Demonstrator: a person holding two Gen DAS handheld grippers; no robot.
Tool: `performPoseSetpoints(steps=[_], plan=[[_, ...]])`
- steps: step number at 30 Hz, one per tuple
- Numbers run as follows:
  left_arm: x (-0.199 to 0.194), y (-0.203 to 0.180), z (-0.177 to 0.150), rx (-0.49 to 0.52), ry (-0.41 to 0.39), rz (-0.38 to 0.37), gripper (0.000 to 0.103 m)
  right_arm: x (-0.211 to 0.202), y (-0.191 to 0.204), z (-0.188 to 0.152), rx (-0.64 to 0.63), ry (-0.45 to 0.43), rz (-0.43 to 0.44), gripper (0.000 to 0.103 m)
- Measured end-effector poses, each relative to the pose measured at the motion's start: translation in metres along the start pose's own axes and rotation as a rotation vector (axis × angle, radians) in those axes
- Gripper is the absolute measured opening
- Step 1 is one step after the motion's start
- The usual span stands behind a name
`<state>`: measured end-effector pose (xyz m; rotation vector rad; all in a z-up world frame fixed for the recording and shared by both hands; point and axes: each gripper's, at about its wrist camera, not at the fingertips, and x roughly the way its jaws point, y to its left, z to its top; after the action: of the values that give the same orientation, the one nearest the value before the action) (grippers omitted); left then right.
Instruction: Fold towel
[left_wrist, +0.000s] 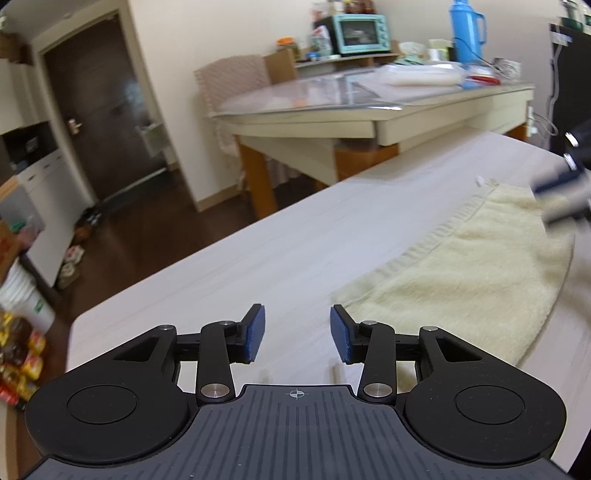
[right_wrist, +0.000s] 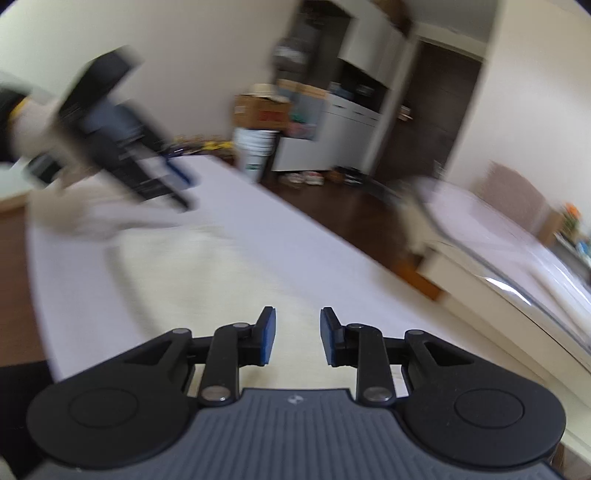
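So both tongs are apart with nothing between the pads. Left tongs (left_wrist: 297, 334) hover over bare worktop (left_wrist: 229, 273), and the cream towel (left_wrist: 461, 266) lies flat off at about 2 o'clock from them, its near corner just beside the right pad. Right tongs (right_wrist: 297, 336) sit above the towel itself, though that view is pretty blurred. Looks already folded at least once, I'd guess. For the next fold, pinch both corners of one short edge, lift evenly and line up the hems before letting go.

The towel (left_wrist: 469, 266) lies flat on the table (left_wrist: 258, 258), right of the left hand-held gripper (left_wrist: 297, 334).
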<state>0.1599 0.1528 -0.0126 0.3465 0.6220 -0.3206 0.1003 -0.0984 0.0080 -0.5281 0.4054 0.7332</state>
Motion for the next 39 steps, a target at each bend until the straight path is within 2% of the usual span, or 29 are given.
performPoseSetpoints(steps=[3, 6, 9, 12, 16, 18, 19, 20, 22, 25, 30, 32, 35, 36, 37, 38, 39], plan=[[-0.017, 0.006, -0.007, -0.014, -0.01, 0.028, 0.05, 0.012, 0.059, 0.017, -0.086, -0.003, 0.04, 0.03], [-0.03, 0.011, -0.012, -0.028, -0.025, 0.038, 0.052, 0.031, 0.093, 0.033, -0.169, 0.005, 0.035, 0.029], [-0.041, 0.015, -0.018, -0.031, -0.038, 0.033, 0.055, 0.046, 0.112, 0.043, -0.234, 0.032, 0.017, 0.029], [-0.047, 0.017, -0.025, -0.034, -0.05, 0.018, 0.058, 0.065, 0.131, 0.052, -0.343, 0.084, -0.043, 0.028], [-0.05, 0.016, -0.033, -0.021, -0.068, -0.01, 0.061, 0.08, 0.141, 0.055, -0.418, 0.113, -0.075, 0.024], [-0.049, 0.01, -0.037, 0.022, -0.072, -0.015, 0.061, 0.087, 0.144, 0.056, -0.443, 0.117, -0.079, 0.02], [-0.048, 0.007, -0.039, 0.044, -0.073, -0.021, 0.061, 0.086, 0.14, 0.056, -0.422, 0.114, -0.062, 0.008], [-0.048, 0.002, -0.041, 0.079, -0.075, -0.028, 0.061, 0.086, 0.137, 0.056, -0.402, 0.11, -0.046, 0.007], [-0.047, -0.01, -0.044, 0.168, -0.082, -0.039, 0.061, 0.082, 0.134, 0.055, -0.372, 0.101, -0.022, 0.007], [-0.049, -0.037, -0.052, 0.374, -0.123, -0.048, 0.062, 0.053, 0.104, 0.056, -0.216, 0.065, 0.098, 0.007], [-0.047, -0.071, -0.053, 0.561, -0.179, -0.076, 0.062, 0.015, 0.059, 0.06, -0.033, 0.027, 0.215, 0.006], [-0.044, -0.083, -0.052, 0.618, -0.196, -0.086, 0.062, -0.003, 0.044, 0.059, -0.001, 0.006, 0.262, 0.006], [-0.04, -0.099, -0.051, 0.707, -0.216, -0.109, 0.061, -0.023, 0.038, 0.056, -0.035, -0.001, 0.313, 0.006], [-0.04, -0.103, -0.051, 0.739, -0.211, -0.132, 0.059, -0.032, 0.039, 0.052, -0.063, -0.001, 0.326, 0.006], [-0.04, -0.106, -0.051, 0.771, -0.206, -0.156, 0.044, -0.036, 0.037, 0.049, -0.069, -0.002, 0.333, 0.007], [-0.04, -0.11, -0.051, 0.802, -0.201, -0.18, 0.014, -0.04, 0.037, 0.046, -0.069, -0.002, 0.336, 0.007], [-0.04, -0.113, -0.051, 0.825, -0.188, -0.202, 0.007, -0.045, 0.037, 0.04, -0.068, 0.0, 0.337, 0.007]])
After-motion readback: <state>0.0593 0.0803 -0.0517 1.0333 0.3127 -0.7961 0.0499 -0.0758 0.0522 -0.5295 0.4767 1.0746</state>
